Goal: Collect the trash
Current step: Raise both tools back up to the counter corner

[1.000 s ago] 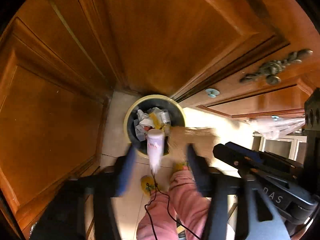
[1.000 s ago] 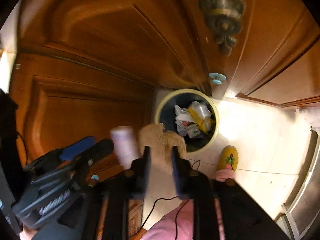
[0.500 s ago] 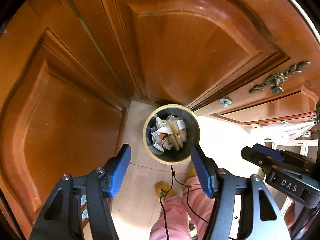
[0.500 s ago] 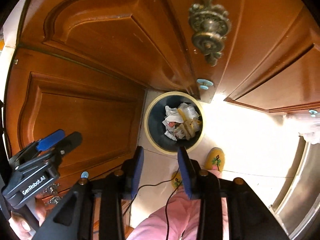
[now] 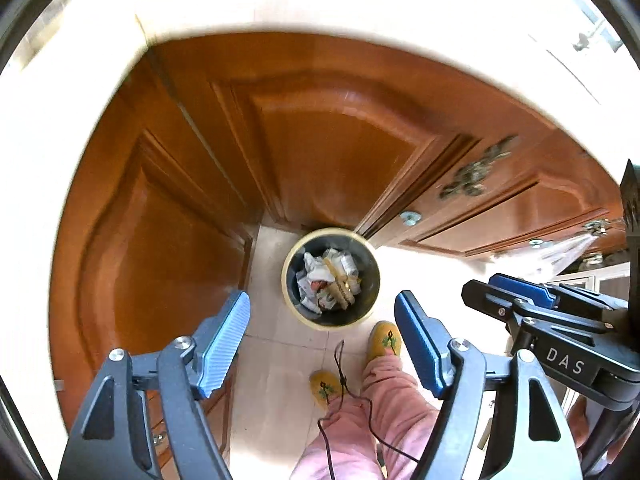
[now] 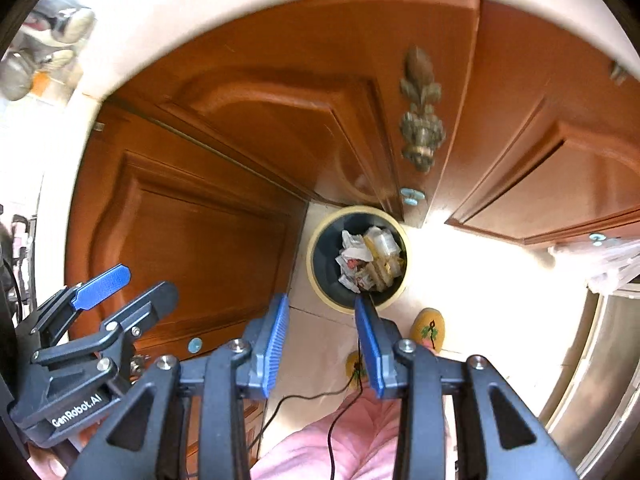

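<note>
A round dark waste bin [image 5: 286, 280] with a cream rim stands on the tiled floor in the corner of the wooden cabinets, far below both grippers. Crumpled white and yellow trash [image 5: 329, 280] fills its bottom. My left gripper [image 5: 322, 306] hangs high above it, jaws opening, nothing between the blue pads. In the right wrist view the same bin [image 6: 313, 264] and trash [image 6: 370, 260] lie just beyond my right gripper [image 6: 321, 303], which is open by a narrow gap and empty. Each gripper shows at the edge of the other's view.
Brown cabinet doors [image 5: 168, 248] with ornate metal handles [image 6: 422, 120] surround the bin. A pale countertop edge [image 5: 320, 8] curves above them. A person's pink trouser legs [image 5: 384, 404] and yellow slippers [image 5: 385, 340] stand on the floor close to the bin. A thin black cable [image 5: 344, 384] dangles.
Both grippers have risen well above the bin. A white cup and a brown piece seen at the jaws a second ago are gone from them. The left jaws have widened.
</note>
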The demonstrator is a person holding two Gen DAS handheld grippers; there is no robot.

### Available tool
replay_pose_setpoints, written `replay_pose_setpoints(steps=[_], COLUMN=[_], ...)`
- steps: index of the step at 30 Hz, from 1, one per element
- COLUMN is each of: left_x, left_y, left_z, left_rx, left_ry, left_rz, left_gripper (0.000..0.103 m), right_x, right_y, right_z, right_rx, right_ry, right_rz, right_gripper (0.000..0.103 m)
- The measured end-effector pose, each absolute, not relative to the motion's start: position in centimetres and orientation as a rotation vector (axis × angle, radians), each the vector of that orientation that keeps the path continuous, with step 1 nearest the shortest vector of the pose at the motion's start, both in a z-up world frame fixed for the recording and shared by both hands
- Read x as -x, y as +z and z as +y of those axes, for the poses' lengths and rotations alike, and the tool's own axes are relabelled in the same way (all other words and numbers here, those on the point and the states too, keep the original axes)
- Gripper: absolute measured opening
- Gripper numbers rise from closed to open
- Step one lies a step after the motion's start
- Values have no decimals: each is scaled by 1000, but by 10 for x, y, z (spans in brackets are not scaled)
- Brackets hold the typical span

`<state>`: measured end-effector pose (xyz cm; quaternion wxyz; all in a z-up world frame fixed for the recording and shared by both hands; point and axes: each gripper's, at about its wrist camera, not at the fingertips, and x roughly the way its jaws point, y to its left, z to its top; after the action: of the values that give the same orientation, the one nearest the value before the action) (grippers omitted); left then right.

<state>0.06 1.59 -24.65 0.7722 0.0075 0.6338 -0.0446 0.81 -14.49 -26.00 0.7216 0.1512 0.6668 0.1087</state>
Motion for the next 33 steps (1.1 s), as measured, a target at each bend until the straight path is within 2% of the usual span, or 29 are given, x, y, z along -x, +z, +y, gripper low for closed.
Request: replay_pose_setpoints(steps=[16,20,28,33], left_x=[15,14,3,-5], left_y=[-76,-37,32,69], left_z=[-8,-11,-15,-16], left_rx=[-142,-186,-218,-225], left_ry=[-175,-167,-158,-128], left_rz=[1067,964,794,684], left_gripper=[76,83,84,95], right_x=[9,5,-7,-13], right_y=[-113,-83,-12,27], right_z=[-165,-171,-173,-183], right_rx=[-291,-284,-234,-215], right_ry=[194,178,156,149], right_rz=[1257,1197,1035,940], right_gripper=[35,35,35,35])
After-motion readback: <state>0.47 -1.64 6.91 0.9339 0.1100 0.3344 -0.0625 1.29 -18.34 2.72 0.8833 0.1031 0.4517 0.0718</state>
